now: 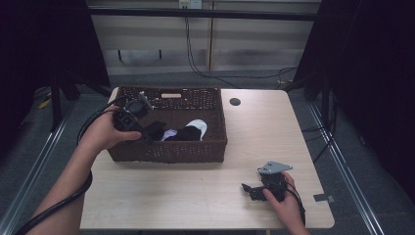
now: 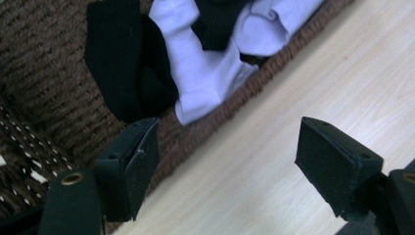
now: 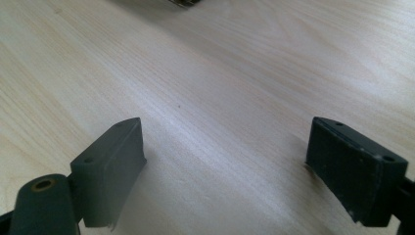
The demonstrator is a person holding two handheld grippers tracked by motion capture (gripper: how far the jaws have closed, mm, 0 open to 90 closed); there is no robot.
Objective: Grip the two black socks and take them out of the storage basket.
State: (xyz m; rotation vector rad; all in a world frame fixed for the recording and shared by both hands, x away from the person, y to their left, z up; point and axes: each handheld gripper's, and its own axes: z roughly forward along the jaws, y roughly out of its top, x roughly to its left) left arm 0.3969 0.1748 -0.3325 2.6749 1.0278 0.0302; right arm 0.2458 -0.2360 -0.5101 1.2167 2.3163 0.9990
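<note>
- Pale wood-grain table carries all items; order below runs from the person's edge outward.
- Right gripper: held low at the near right of the table, resting on or just above the surface (cannot tell which). Jaws stand wide apart, nothing between them; the right gripper view shows bare wood grain between the two pads.
- Left gripper: held at the left end of the woven basket, pointing in over its near-left part. Jaws apart, gripping nothing.
- Black sock: lies on the basket floor, just ahead of the left gripper's jaws in the left gripper view, nearest the left-hand pad. Not touched.
- White sock: lies just beside the black sock, overlapping it, against the basket's near wall. Another dark sock piece lies across its top.
- High view: socks sit in the basket's middle, right of the left gripper.
- Light wooden handle on the basket's far rim.
</note>
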